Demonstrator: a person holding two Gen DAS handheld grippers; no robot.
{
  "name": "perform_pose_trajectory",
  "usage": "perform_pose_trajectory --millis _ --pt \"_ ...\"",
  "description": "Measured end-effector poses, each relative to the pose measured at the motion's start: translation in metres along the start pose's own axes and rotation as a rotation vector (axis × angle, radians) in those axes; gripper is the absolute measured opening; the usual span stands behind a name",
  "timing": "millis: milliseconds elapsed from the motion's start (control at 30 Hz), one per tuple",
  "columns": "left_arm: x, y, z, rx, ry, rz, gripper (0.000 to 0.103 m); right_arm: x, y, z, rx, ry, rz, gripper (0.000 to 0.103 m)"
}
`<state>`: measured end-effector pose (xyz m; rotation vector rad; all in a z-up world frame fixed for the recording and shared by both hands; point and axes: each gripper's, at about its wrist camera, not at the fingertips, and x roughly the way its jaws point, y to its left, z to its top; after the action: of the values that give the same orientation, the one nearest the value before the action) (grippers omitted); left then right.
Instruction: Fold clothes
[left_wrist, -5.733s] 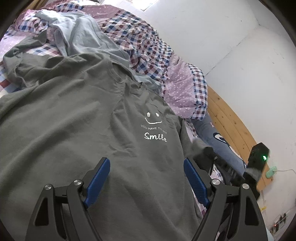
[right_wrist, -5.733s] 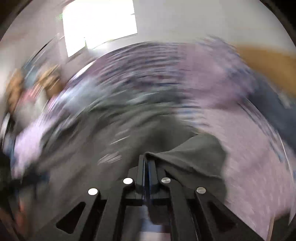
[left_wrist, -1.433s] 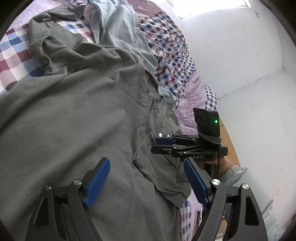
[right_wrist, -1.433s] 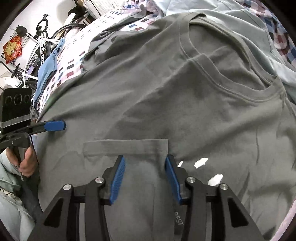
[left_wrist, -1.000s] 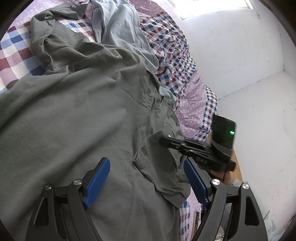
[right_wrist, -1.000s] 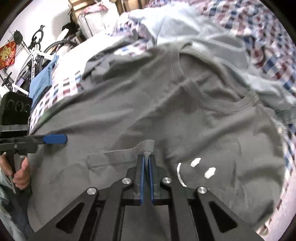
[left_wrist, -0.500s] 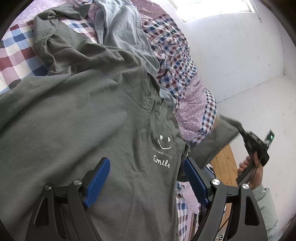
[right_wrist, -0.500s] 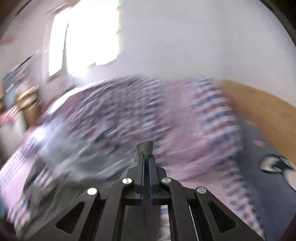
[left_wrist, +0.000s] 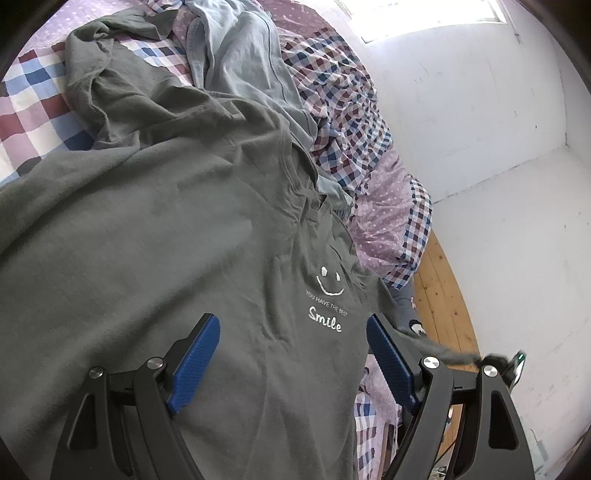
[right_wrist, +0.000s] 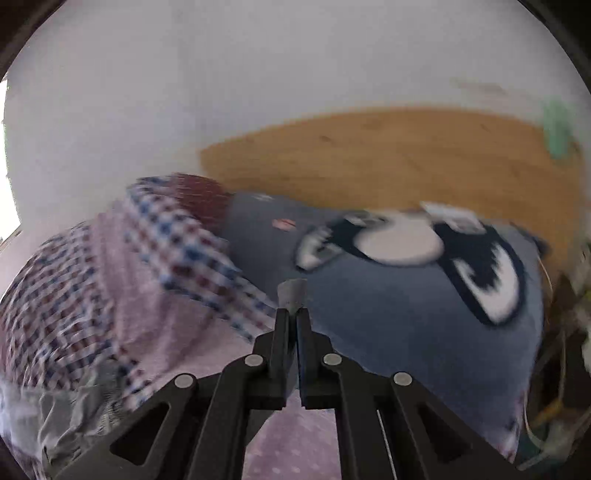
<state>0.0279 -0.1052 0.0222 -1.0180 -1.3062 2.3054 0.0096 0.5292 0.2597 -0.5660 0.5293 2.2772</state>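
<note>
While spread over checked bedding (left_wrist: 347, 122), grey shirt (left_wrist: 155, 236): sleeve pinched in clenched right gripper (right_wrist: 291, 314); left gripper (left_wrist: 291, 354) released above.

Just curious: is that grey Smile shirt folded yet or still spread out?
Spread out. The grey shirt lies open on the bed, print showing, one sleeve pulled sideways.
</note>
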Motion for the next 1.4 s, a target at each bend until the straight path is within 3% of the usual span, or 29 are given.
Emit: perform_pose_trajectory --millis 133,267,467,633,767,800,900,1033,1100,1267,1400 --pt "0.001 -0.001 -0.001 0.004 0.005 -0.002 0.085 0.017 -0.044 -0.031 0.067 0.077 -0.069 0.002" --pt "0.003 -0.003 -0.002 0.004 0.012 -0.007 0.085 0.026 -0.057 -0.059 0.080 0.128 -0.089 0.002" --pt "0.001 -0.001 0.000 -0.012 0.015 -0.020 0.085 0.024 -0.056 -0.080 0.072 0.167 -0.026 0.002" --pt "-0.003 -0.001 0.006 -0.030 0.019 -0.053 0.085 -0.021 0.025 -0.076 -0.117 0.074 0.132 0.002" --pt "-0.006 -0.003 0.012 -0.046 0.035 -0.101 0.085 -0.078 0.130 -0.107 -0.357 0.030 0.359 0.002" --pt "-0.006 -0.003 0.014 -0.056 0.042 -0.118 0.085 -0.095 0.167 -0.126 -0.448 0.042 0.451 0.002" --pt "-0.008 0.003 0.022 -0.127 0.071 -0.215 0.085 -0.137 0.248 -0.184 -0.661 0.048 0.605 0.002" --pt "-0.007 0.021 0.031 -0.264 0.103 -0.324 0.085 -0.171 0.319 -0.288 -0.941 0.051 0.693 0.002" --pt "-0.004 0.031 0.034 -0.324 0.121 -0.350 0.085 -0.174 0.334 -0.334 -1.032 0.092 0.721 0.002" --pt "0.006 0.040 0.033 -0.387 0.160 -0.365 0.085 -0.165 0.336 -0.397 -1.095 0.225 0.760 0.005" --pt "0.013 0.045 0.031 -0.408 0.174 -0.340 0.085 -0.157 0.323 -0.410 -1.097 0.337 0.819 0.011"
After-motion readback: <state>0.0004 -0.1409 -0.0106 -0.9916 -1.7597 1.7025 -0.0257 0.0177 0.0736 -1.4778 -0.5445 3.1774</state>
